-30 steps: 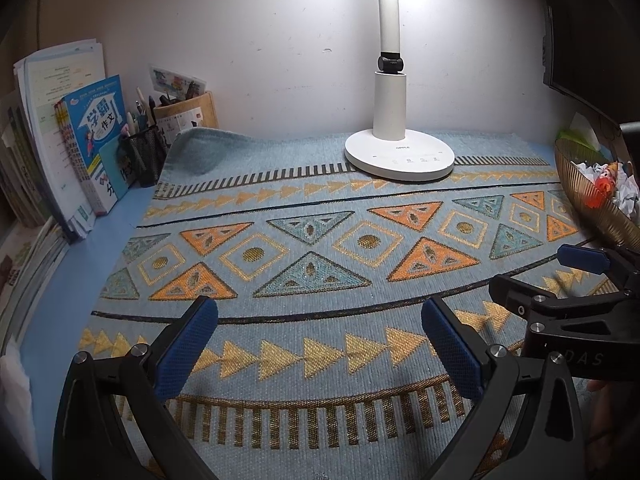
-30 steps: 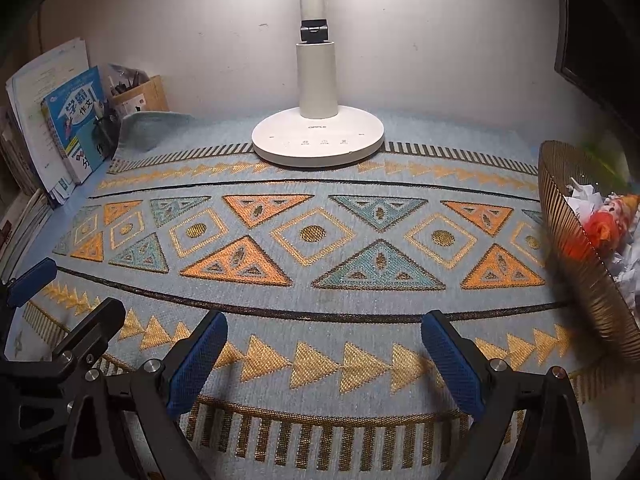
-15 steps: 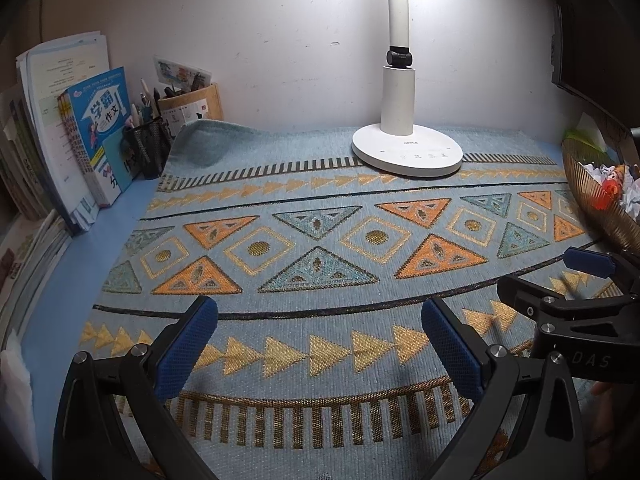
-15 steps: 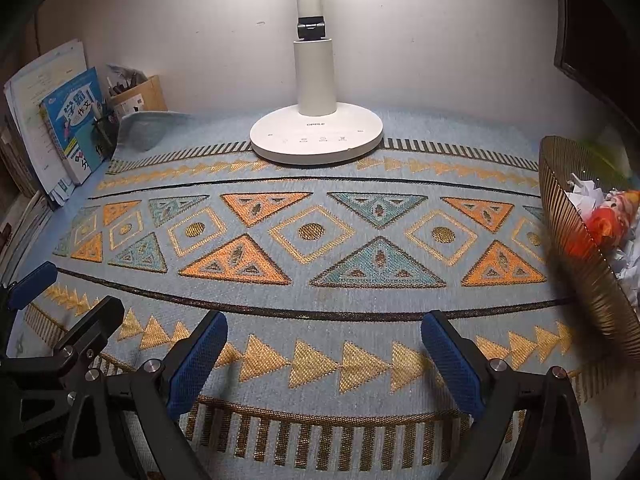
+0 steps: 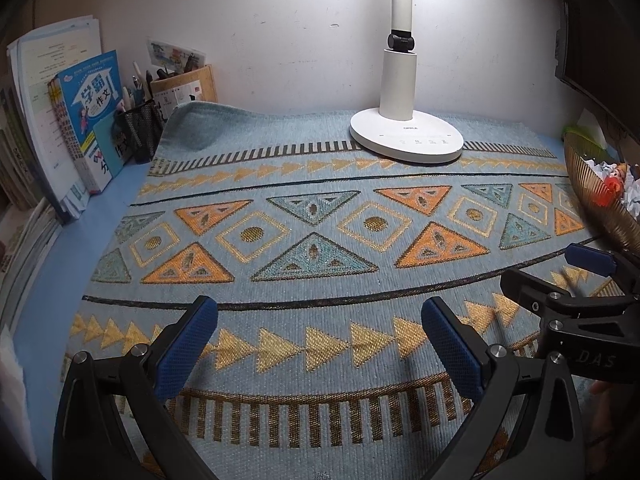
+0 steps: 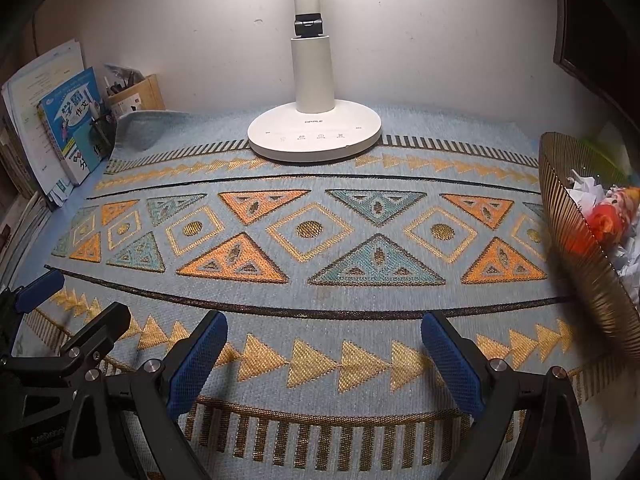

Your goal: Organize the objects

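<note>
A blue woven mat (image 5: pixel 320 200) (image 6: pixel 320 292) with orange and teal triangles covers the desk. My left gripper (image 5: pixel 319 332) hovers open over its near edge, nothing between the blue pads. My right gripper (image 6: pixel 324 344) is open too and empty; in the left wrist view it shows at the right (image 5: pixel 576 280). A white desk lamp (image 5: pixel 406 136) (image 6: pixel 314 132) stands on the mat's far side. A gold ribbed bowl (image 5: pixel 600 204) (image 6: pixel 576 240) holding crumpled paper and an orange toy (image 6: pixel 604 220) sits at the right edge.
Upright books (image 5: pixel 92 120) (image 6: pixel 70 120) lean at the far left beside a black mesh pen cup (image 5: pixel 140 128) and a cardboard box (image 5: pixel 188 88). The mat's far-left corner (image 5: pixel 196 124) is folded up. A dark monitor edge (image 5: pixel 592 40) looms at right.
Both cameras have shifted slightly left and closer, so the lamp and bowl appear further right in the left wrist view. Both grippers stay open and empty.
</note>
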Demonstrator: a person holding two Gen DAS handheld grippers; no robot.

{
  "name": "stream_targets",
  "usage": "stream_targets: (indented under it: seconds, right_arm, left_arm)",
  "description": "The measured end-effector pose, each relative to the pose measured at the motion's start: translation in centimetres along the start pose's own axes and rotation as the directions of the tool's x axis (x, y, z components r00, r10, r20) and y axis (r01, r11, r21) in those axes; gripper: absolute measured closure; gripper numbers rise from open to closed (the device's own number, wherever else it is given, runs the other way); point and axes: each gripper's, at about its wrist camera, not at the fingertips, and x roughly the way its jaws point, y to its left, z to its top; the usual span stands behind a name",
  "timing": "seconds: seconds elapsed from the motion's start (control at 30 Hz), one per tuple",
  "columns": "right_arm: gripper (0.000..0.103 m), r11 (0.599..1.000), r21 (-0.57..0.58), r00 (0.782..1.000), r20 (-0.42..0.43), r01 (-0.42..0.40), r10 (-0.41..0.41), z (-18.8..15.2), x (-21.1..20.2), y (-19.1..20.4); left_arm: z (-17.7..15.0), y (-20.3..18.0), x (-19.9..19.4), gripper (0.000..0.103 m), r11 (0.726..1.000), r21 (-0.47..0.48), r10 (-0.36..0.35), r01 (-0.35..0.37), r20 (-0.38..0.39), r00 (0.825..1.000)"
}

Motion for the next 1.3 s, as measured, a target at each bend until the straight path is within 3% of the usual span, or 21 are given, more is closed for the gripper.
stream_targets:
  seconds: [0.23,0.53,0.7,0.87,1.3]
  right_arm:
    - [0.006,1.0,0.003,1.0,-0.002,0.0,0.0,0.0,0.1,-0.1]
    - [0.006,1.0,0.027,0.999,-0.043,0.004,-0.003,0.0,0.7,-0.5]
    - [0.006,1.0,0.03,0.997,-0.078,-0.003,0.006,0.0,1.2,-0.4]
    - [0.0,1.0,0.013,0.995,-0.097,-0.017,0.019,0.0,1.5,0.0]
    - [0.0,1.0,-0.006,0.994,-0.105,0.015,-0.015,0.0,1.7,0.3]
  left_arm:
    - [0.0,0.3,0.0,0.001,1.0,-0.013,0.004,-0.004,0.001,1.0]
    - [0.1,0.6,2.7,0.001,0.999,-0.032,-0.018,0.013,-0.152,0.988]
    - [0.0,1.0,3.3,0.001,0.998,-0.056,-0.006,-0.004,-0.183,0.983]
    - [0.0,1.1,3.3,0.001,0.998,-0.066,-0.012,0.0,-0.182,0.983]
    - [-0.1,1.3,3.3,0.0,0.996,-0.085,-0.001,-0.012,-0.152,0.988]
